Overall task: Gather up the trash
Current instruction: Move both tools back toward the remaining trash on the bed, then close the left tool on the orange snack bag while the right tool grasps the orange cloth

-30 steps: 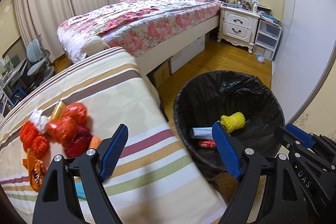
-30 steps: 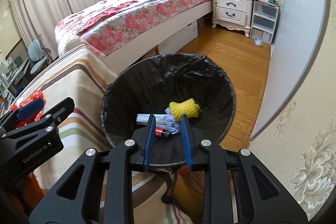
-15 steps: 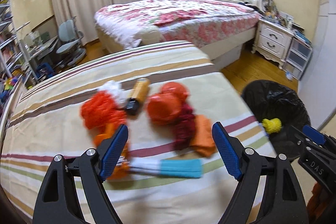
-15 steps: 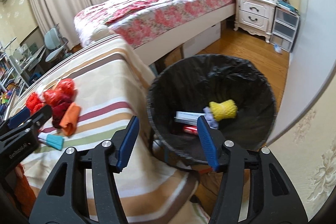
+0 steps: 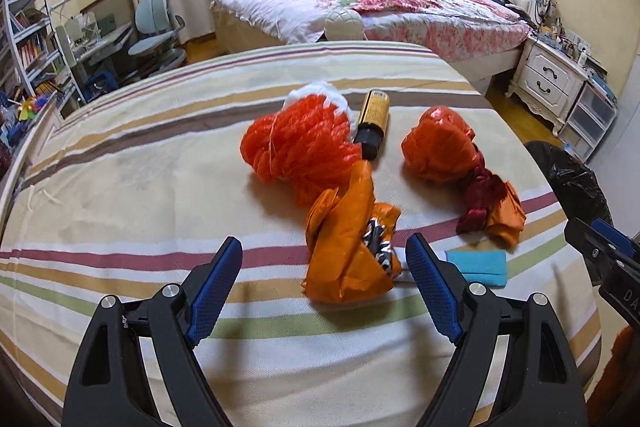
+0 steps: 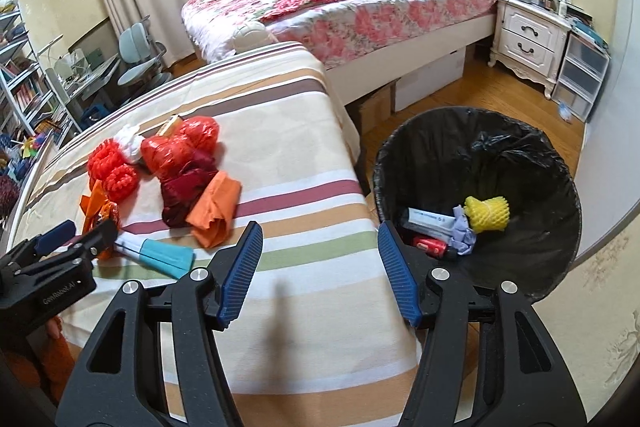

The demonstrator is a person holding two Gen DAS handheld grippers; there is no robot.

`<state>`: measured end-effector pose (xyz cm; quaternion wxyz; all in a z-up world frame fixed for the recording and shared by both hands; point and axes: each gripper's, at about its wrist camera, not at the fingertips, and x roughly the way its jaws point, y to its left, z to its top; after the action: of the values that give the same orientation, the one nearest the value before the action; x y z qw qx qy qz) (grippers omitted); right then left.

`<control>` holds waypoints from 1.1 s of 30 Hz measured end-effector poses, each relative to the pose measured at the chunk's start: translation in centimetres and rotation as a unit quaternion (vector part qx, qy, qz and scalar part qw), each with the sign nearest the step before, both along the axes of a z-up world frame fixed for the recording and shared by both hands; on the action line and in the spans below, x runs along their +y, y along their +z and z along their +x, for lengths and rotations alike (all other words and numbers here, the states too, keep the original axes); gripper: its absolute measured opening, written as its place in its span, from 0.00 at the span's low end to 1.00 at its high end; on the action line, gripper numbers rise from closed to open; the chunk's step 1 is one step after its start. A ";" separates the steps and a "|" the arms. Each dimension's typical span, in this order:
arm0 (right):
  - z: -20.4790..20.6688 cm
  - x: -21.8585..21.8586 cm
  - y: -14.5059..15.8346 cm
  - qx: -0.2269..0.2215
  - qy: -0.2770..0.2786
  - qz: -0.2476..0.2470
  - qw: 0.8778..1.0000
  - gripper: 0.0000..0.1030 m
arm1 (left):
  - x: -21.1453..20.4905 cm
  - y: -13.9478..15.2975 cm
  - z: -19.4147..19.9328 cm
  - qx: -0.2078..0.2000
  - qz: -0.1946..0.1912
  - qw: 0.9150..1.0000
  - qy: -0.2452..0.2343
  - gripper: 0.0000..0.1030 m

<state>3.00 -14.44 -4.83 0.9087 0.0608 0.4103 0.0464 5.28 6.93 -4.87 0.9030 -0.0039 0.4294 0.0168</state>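
1. The trash lies in a loose cluster on the striped bed (image 5: pixel 160 131): an orange wrapper (image 5: pixel 348 247) nearest the left tongs (image 5: pixel 324 283), a red net (image 5: pixel 300 147), a red bag (image 5: pixel 438 147), a dark-capped bottle (image 5: pixel 374 123), a dark red scrap (image 5: pixel 480 195) and a teal-ended tube (image 5: pixel 476 265).
2. Handling, as a judgement: the wrapper, net and bag look light, soft and crushable. They should yield to a pinch anywhere on a bunched fold, though thin film may slip. The bottle looks rigid and round, and is best taken across its body. The tube looks flat and firm.
3. The left tongs are spread wide and hold nothing. The orange wrapper sits just ahead, between the line of the two fingers but nearer the right one.
4. The right tongs (image 6: pixel 320 267) are likewise wide apart and empty, hanging over the bed's edge beside the black bin (image 6: pixel 556 167).
5. The bin stands on the wooden floor just off the bed corner and already holds a yellow foam net (image 6: pixel 488 213), a box and other small scraps.
6. Against the earlier frames: the left camera has swung from the bin to face the trash squarely, and the right tongs, nearly closed a second ago, have opened and turned away from above the bin.
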 end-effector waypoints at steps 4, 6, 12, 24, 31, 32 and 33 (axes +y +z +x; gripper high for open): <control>0.1 0.8 -0.1 0.004 0.007 -0.003 1.000 0.57 | 0.8 -0.5 -0.4 0.005 -0.015 1.000 0.002 0.67; 0.2 1.3 -0.1 0.005 0.011 -0.004 1.000 0.57 | 1.1 -0.8 -0.5 0.009 -0.022 1.000 0.001 0.60; 0.6 2.8 0.1 0.004 0.025 -0.006 1.000 0.57 | 1.9 -0.6 -1.1 0.007 -0.035 0.999 -0.004 0.35; 1.1 5.8 0.0 0.007 0.059 -0.011 0.998 0.57 | 3.7 -0.3 -2.4 0.007 -0.052 0.999 -0.002 0.30; 1.0 6.6 -0.4 0.012 0.068 -0.012 0.998 0.57 | 4.2 -0.4 -3.1 0.011 -0.057 0.998 -0.004 0.35; 1.0 6.7 -0.3 0.012 0.068 -0.012 0.998 0.57 | 4.2 -0.3 -3.2 0.009 -0.052 0.999 -0.004 0.39; 1.0 6.7 -0.4 0.012 0.068 -0.013 0.998 0.57 | 4.1 -0.2 -3.3 0.003 -0.047 0.999 -0.004 0.50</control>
<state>3.98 -7.74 -5.18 0.8992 0.0219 0.4249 0.1020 2.02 11.08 -5.07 0.9005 -0.0450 0.4325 -0.0067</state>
